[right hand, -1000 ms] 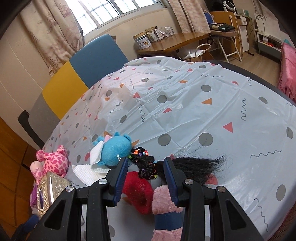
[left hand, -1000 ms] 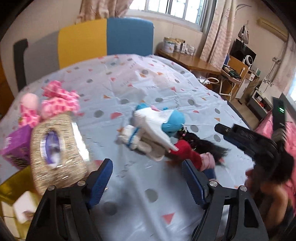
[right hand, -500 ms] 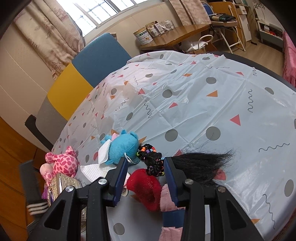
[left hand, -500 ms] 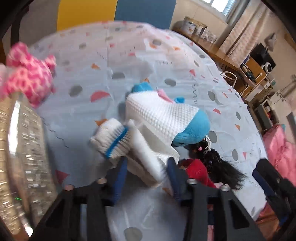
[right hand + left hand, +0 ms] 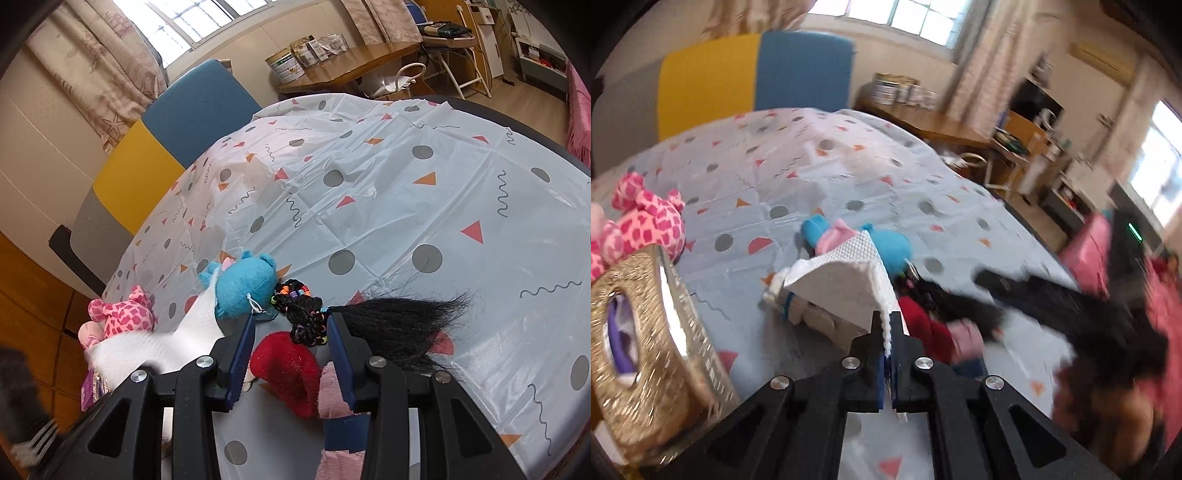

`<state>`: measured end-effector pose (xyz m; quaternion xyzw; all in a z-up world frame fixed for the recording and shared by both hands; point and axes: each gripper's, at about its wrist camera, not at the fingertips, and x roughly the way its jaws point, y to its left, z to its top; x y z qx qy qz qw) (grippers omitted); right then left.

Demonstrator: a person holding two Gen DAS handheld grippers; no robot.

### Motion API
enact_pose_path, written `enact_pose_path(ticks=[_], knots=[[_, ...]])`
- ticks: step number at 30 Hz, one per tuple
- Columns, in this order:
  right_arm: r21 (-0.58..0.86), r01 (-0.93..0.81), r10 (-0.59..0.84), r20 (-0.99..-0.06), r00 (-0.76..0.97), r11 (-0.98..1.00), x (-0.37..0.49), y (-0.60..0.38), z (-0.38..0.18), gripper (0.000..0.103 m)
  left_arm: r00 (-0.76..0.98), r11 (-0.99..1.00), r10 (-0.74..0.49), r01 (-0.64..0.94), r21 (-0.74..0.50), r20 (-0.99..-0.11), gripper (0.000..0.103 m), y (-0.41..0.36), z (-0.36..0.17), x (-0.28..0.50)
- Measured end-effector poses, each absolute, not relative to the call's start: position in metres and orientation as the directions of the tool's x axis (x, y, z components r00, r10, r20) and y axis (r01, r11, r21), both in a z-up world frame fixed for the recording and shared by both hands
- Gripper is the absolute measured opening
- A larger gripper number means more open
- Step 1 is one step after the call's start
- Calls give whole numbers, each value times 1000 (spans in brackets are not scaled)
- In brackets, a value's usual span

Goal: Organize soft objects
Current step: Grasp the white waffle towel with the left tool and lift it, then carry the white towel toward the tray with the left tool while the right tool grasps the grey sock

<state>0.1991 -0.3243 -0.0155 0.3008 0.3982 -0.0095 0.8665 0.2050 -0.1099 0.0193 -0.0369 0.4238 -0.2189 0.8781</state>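
My left gripper [image 5: 886,334] is shut on a corner of a white waffle cloth [image 5: 846,280], which hangs lifted like a tent over a white roll with a blue stripe [image 5: 786,302]. Behind the cloth lies a blue plush [image 5: 892,247], also seen as the blue plush [image 5: 247,284] in the right wrist view. There the cloth [image 5: 166,339] shows blurred at the left. My right gripper [image 5: 291,350] stands part open over a doll in red [image 5: 284,365]. Its beaded black hair [image 5: 299,314] lies between the fingertips, and a gap shows on the left side.
A pink spotted plush [image 5: 646,225] and a gold tissue box [image 5: 646,332] sit at the table's left edge. The patterned tablecloth [image 5: 406,192] stretches far and right. A blue and yellow chair [image 5: 757,74] stands behind the table, and a wooden desk [image 5: 351,70] beyond it.
My left gripper moved in on the white cloth, closed on its corner and raised it off the blue plush. The right gripper and the doll stayed put.
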Motion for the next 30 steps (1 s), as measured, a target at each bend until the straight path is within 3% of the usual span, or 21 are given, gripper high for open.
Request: enact_pose_path(ticks=[6, 15, 16, 18, 19, 20, 25, 30], knots=[[507, 270, 219, -710, 670, 819, 200, -326, -20, 41, 475, 880, -418, 423, -215, -775, 2, -99, 12, 153], [493, 266, 215, -718, 662, 829, 200, -324, -20, 41, 383, 907, -345, 370, -200, -857, 3, -89, -20, 129], [495, 265, 217, -717, 662, 827, 200, -324, -20, 41, 384, 908, -344, 368, -199, -857, 8, -92, -23, 132], [498, 269, 219, -719, 659, 825, 200, -324, -20, 41, 396, 919, -325, 347, -187, -859, 31, -101, -30, 139], [500, 272, 221, -720, 658, 822, 200, -325, -21, 41, 391, 925, -312, 331, -184, -866, 47, -106, -37, 144], [505, 274, 225, -721, 656, 818, 200, -326, -21, 41, 398, 933, -299, 312, -179, -867, 52, -109, -41, 147], [522, 268, 245, -716, 654, 810, 201, -327, -22, 41, 435, 947, -249, 297, -123, -865, 59, -128, -58, 163], [534, 257, 262, -710, 653, 806, 201, -326, -22, 41, 435, 957, -171, 286, -45, -884, 75, -139, -83, 175]])
